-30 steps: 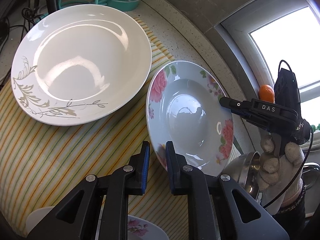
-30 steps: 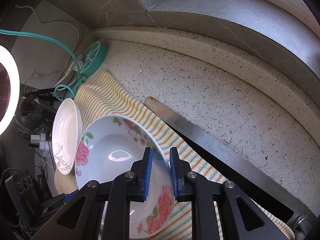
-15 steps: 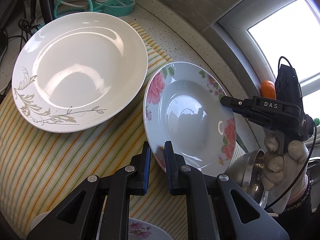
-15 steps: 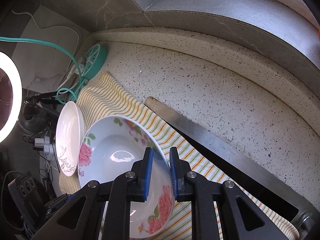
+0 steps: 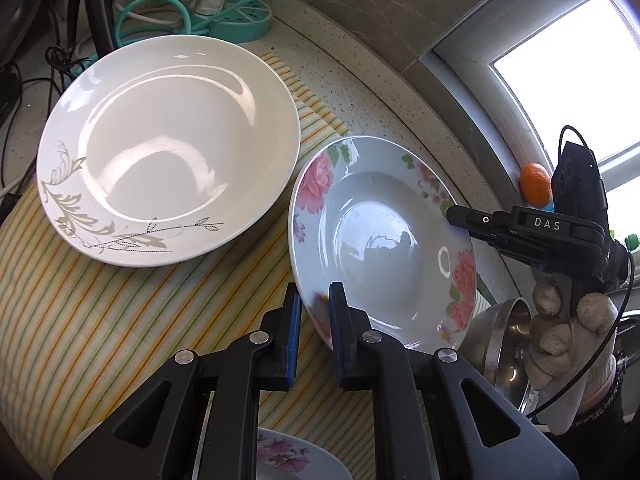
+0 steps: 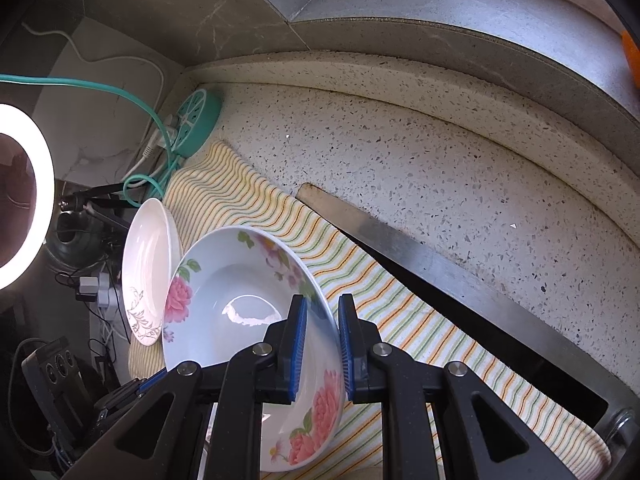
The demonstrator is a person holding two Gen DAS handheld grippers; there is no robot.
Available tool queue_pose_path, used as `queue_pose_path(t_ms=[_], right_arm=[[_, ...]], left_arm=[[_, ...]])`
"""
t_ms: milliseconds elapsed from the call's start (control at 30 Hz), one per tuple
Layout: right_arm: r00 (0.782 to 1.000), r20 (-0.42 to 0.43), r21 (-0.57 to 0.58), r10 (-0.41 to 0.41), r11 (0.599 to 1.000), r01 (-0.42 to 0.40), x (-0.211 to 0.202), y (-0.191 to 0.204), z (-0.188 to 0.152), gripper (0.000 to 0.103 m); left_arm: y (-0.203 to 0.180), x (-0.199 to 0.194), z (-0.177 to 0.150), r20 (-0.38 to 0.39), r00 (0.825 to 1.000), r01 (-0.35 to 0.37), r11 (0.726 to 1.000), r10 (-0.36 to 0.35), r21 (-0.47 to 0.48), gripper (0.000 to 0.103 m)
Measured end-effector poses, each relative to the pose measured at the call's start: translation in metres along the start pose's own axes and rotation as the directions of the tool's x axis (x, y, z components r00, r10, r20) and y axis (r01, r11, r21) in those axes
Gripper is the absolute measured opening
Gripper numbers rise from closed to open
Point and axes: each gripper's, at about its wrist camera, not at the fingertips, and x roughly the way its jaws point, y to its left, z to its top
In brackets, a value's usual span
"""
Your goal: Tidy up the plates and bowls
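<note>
Here both grippers clamp the same floral deep plate [image 5: 384,240], held off the striped cloth [image 5: 100,320] and tilted. Left gripper [image 5: 314,334]: jaws pinched on the plate's near rim at about 6 o'clock, blue pads either side of the edge. Right gripper [image 6: 322,346]: jaws clenched on the opposite rim; in the left wrist view it comes in from 3 o'clock, black body marked DAS, held by a gloved hand [image 5: 568,336]. Floral deep plate [image 6: 248,320] fills the lower centre of the right wrist view, pink roses on the rim, pale blue-grey well. White plate with grey leaf pattern [image 5: 168,148] lies on the cloth at 10 o'clock from the floral one in the left view, just beside it, whether the rims touch I cannot tell. A steel bowl [image 5: 500,344] sits at 4 o'clock, partly hidden behind the floral plate and hand. Another floral dish [image 5: 296,456] peeks at 6 o'clock under the left gripper. Teal power strip [image 5: 240,20] with teal cable at 12 o'clock on the speckled counter [image 6: 440,168]. An orange fruit [image 5: 535,184] sits on the window ledge at 3 o'clock. Ring light [image 6: 28,200] glows at 9 o'clock in the right view.
</note>
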Motion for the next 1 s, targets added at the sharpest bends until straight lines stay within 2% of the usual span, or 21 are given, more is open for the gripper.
queue_pose_path(t_ms=[333,867,1000], right_arm=[[0.999,0.017,-0.019,0.035,0.999,-0.035,-0.014,0.017,-0.012,0.014],[0.997,0.033,-0.092,0.076,0.993,-0.073,-0.029,0.071,-0.033,0.012],[0.994,0.057,-0.093,0.09,0.992,-0.085,-0.034,0.085,-0.039,0.008]], left_arm=[[0.017,-0.028,-0.006,0.036,0.999,0.025,0.999,-0.024,-0.024,0.012],[0.041,-0.079,-0.013,0.129,0.991,0.025,0.998,-0.019,-0.049,0.012],[0.05,-0.092,-0.014,0.144,0.989,0.038,0.998,-0.031,-0.042,0.012]])
